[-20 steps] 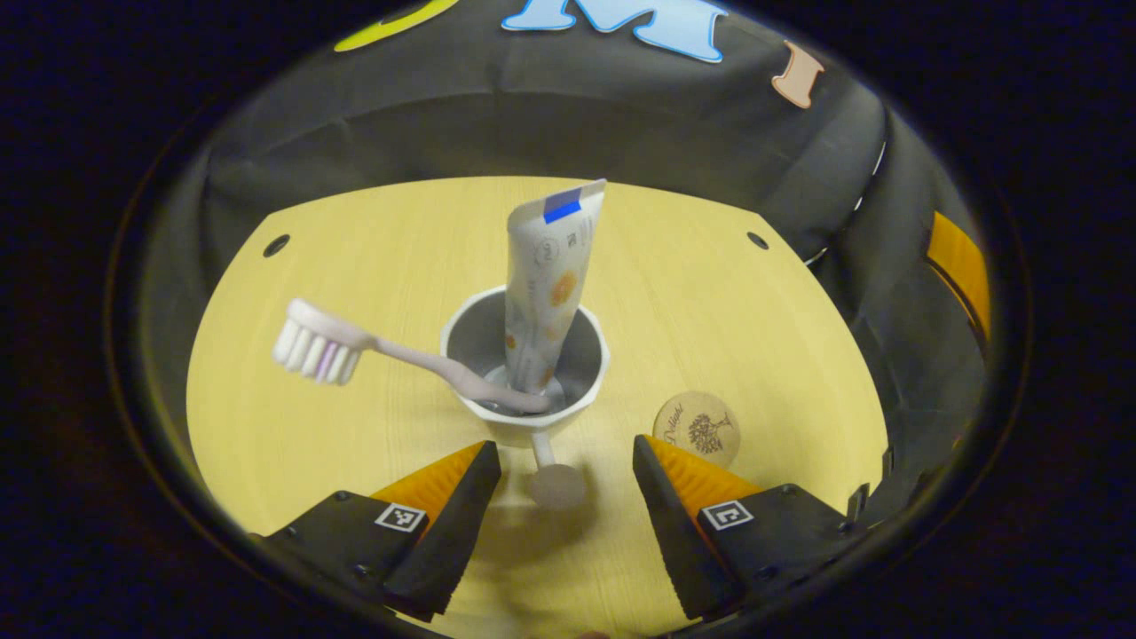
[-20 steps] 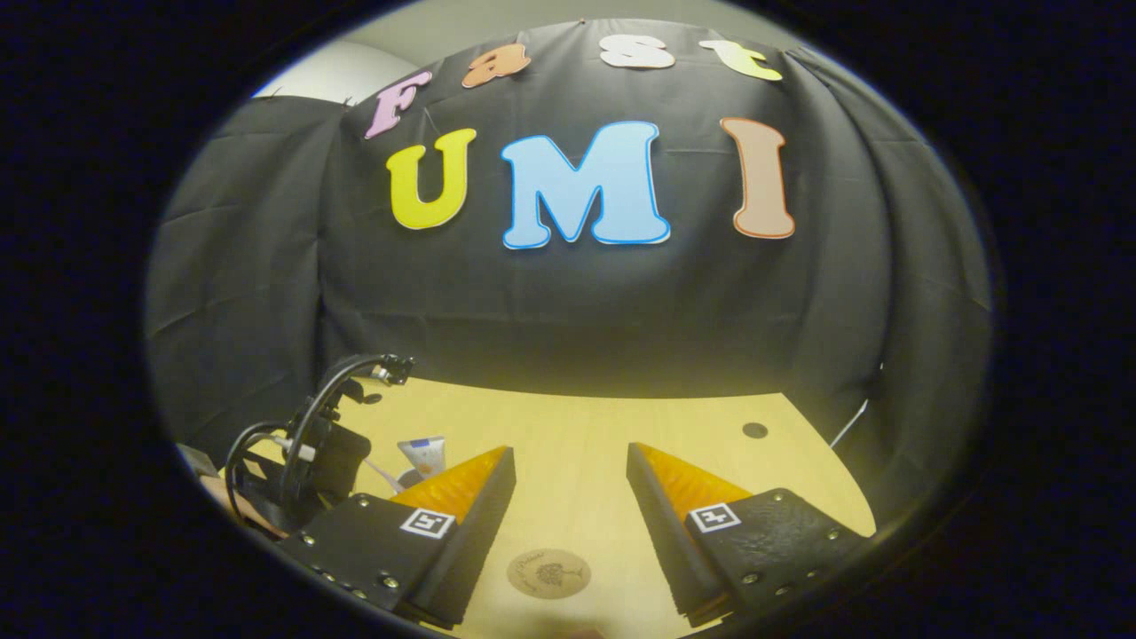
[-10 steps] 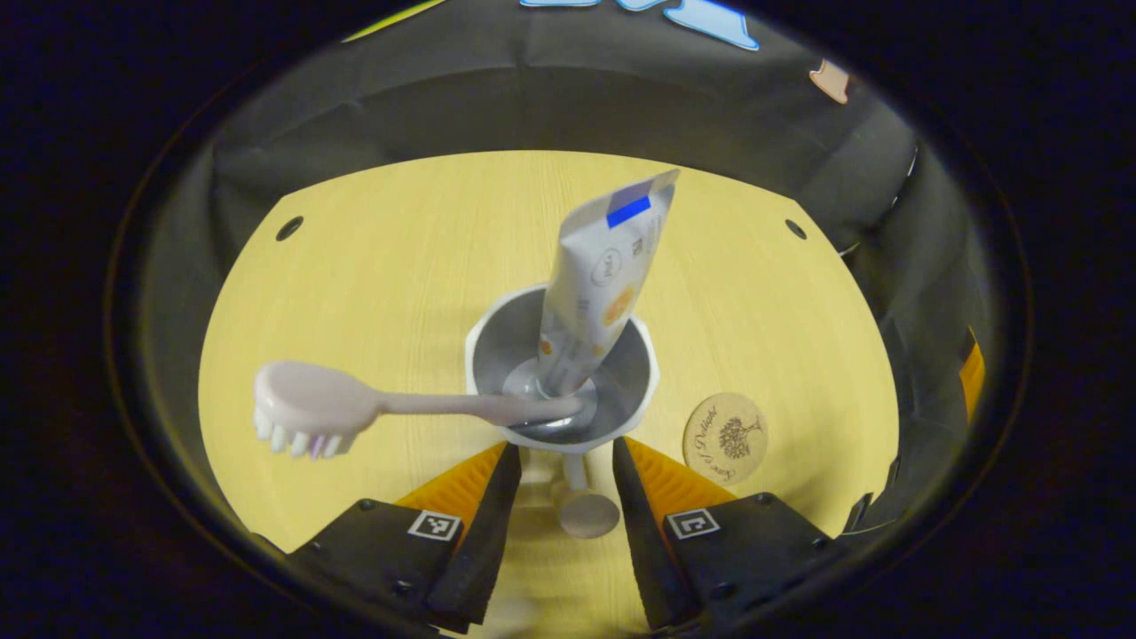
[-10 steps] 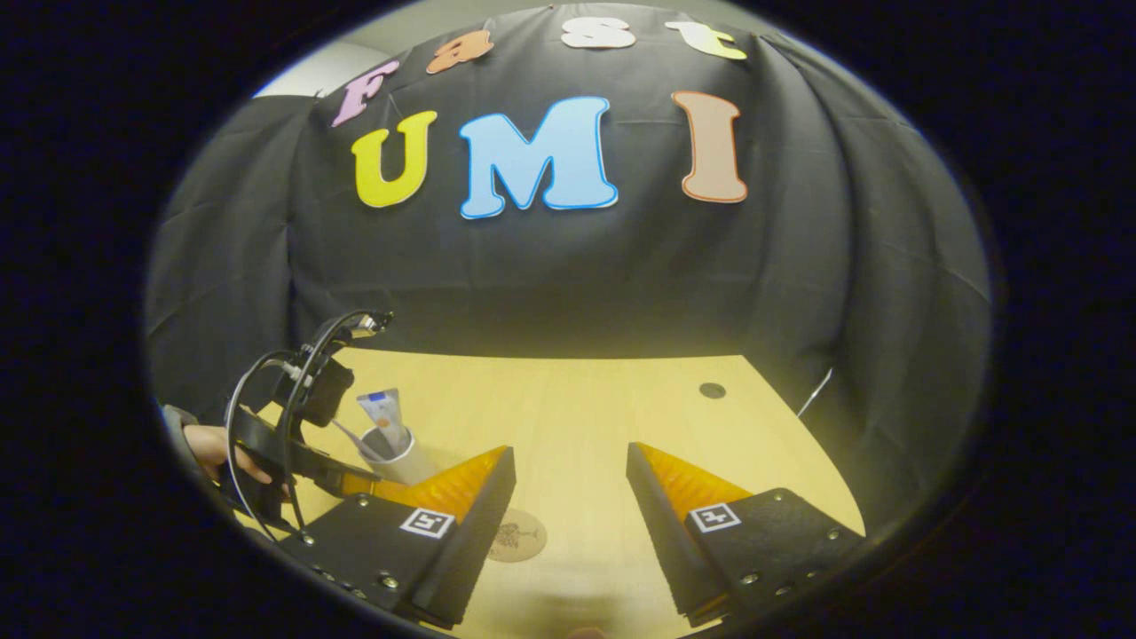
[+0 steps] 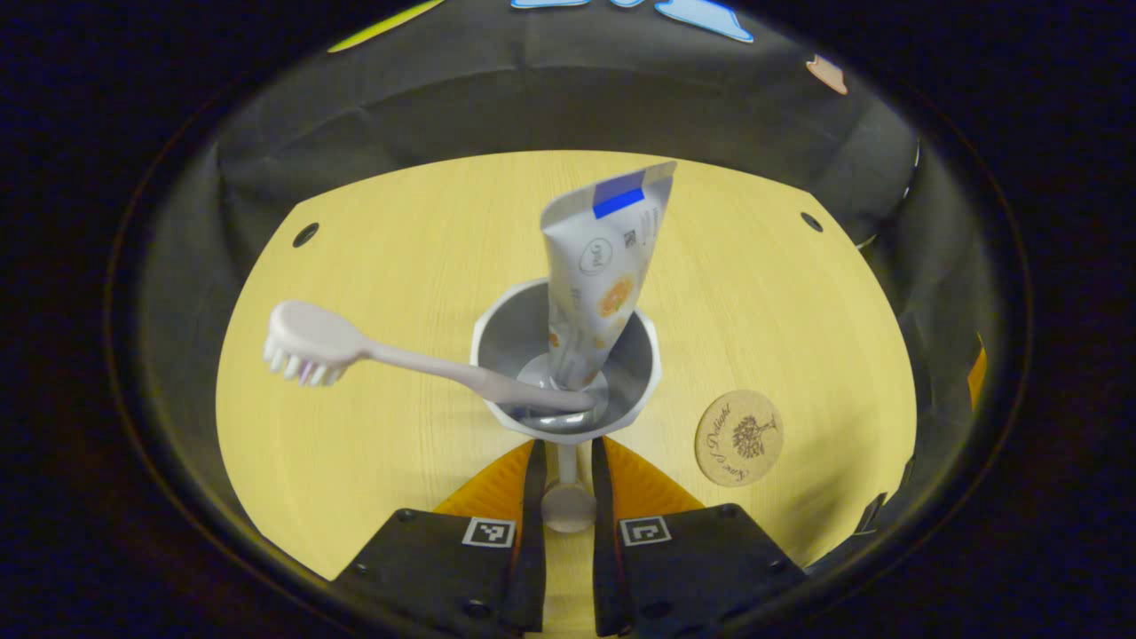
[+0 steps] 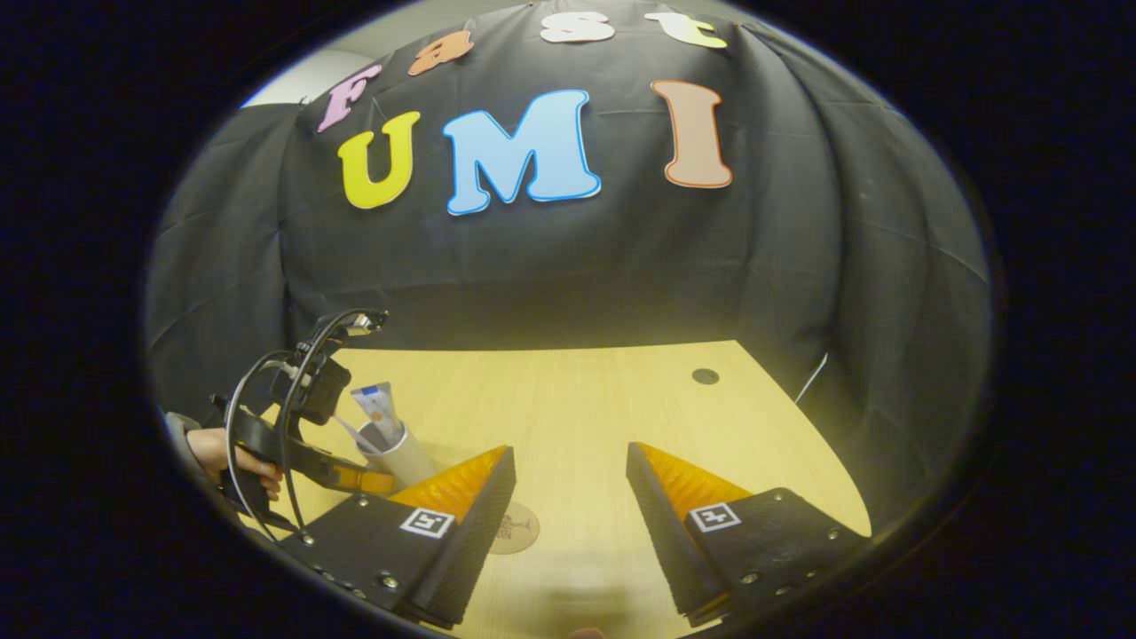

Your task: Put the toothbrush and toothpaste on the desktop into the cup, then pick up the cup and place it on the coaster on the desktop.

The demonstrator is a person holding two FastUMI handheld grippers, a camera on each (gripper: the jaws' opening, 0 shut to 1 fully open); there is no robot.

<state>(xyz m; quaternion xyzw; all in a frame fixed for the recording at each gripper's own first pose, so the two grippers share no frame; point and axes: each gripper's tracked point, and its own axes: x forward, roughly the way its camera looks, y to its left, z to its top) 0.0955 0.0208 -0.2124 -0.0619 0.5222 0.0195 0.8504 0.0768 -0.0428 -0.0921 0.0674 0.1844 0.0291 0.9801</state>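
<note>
— Cup (image 5: 648,373)?
— Middle of the tabletop (image 5: 373,444) in the left gripper view. Upright, white, handle sticking out toward 6 o'clock.
— Left gripper (image 5: 566,444)?
— Jaws drawn in close on that handle, one on each side, pressing it.
— Toothbrush (image 5: 390,355)?
— In the cup, handle end down at the bottom. Long axis leaning low toward 9 o'clock, head well past the rim, bristles facing down.
— Toothpaste (image 5: 599,284)?
— Also in the cup, cap end down. Long axis near upright, crimped end tipped toward 1 o'clock.
— Coaster (image 5: 739,437)?
— Flat on the tabletop at 4 o'clock from the cup, near but apart.
— Right gripper (image 6: 568,457)?
— Jaws spread wide, holding nothing, over the tabletop.
</note>
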